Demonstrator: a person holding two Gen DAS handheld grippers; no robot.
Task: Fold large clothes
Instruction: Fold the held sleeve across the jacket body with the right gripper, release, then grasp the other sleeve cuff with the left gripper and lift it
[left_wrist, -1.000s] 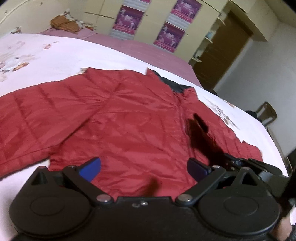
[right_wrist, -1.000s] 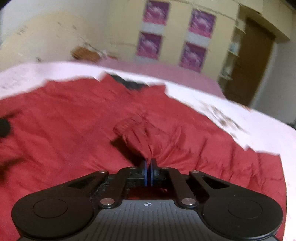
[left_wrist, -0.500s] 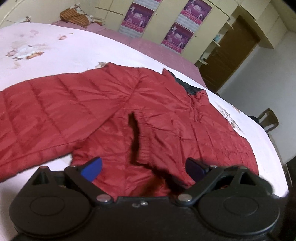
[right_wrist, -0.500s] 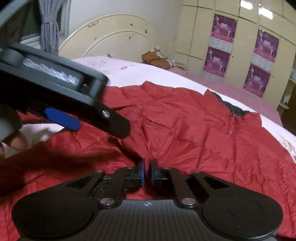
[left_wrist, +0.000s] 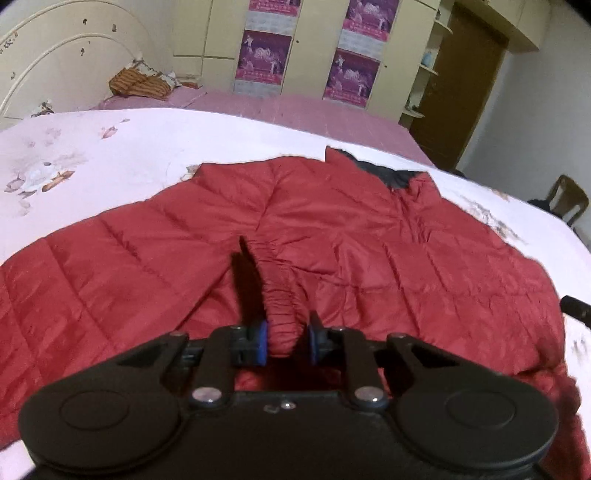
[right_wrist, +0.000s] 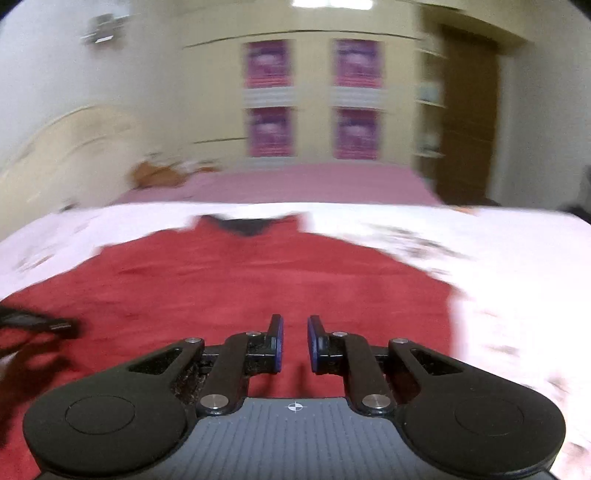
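A red quilted jacket (left_wrist: 332, 236) lies spread on the bed, its dark collar at the far side. One sleeve is folded across the body, and its gathered cuff (left_wrist: 282, 314) stands up between the blue pads of my left gripper (left_wrist: 287, 343). Those jaws are closing and pinch the cuff. In the blurred right wrist view my right gripper (right_wrist: 294, 332) hovers over the jacket (right_wrist: 258, 280) near its right side. Its jaws are closing, a narrow gap shows and nothing is between them. The left gripper's dark edge (right_wrist: 33, 323) shows at the far left there.
The bed has a white flowered sheet (left_wrist: 110, 155) with a pink sheet (left_wrist: 295, 110) beyond. A striped folded cloth (left_wrist: 138, 85) lies by the headboard. Cupboards with purple posters (left_wrist: 264, 55), a brown door (left_wrist: 469, 85) and a chair (left_wrist: 569, 201) stand behind and right.
My right gripper let go of the sleeve cuff and swung away to the right. My left gripper's wide jaws closed in on the cuff left lying across the jacket.
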